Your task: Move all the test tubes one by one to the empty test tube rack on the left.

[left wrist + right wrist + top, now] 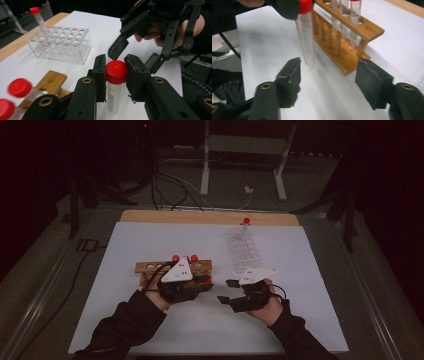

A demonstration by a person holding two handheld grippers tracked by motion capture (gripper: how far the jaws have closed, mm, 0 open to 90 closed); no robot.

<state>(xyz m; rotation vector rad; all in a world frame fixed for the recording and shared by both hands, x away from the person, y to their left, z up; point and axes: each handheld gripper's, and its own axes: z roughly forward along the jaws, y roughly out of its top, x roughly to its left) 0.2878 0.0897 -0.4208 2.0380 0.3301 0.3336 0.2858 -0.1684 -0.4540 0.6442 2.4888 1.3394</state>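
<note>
A white sheet [150,330] is spread over the table, w/ a strip of bare wood at the far edge. On it, far right, a clear plastic rack [243,251] is seen, w/ one red-capped tube [38,18] stood in its far end. Near the left-centre a wooden rack [150,268] is set, w/ two red-capped tubes [344,15] held upright in its holes. The left gripper [115,75] is held just in front of the wooden rack; its jaws are clamped on the red cap of a tube [114,96], which is hung clear of the sheet, approx. upright. The right gripper [328,82] is held just beside it, jaws spread wide w/ nothing between, pointed at the hanging tube.
</note>
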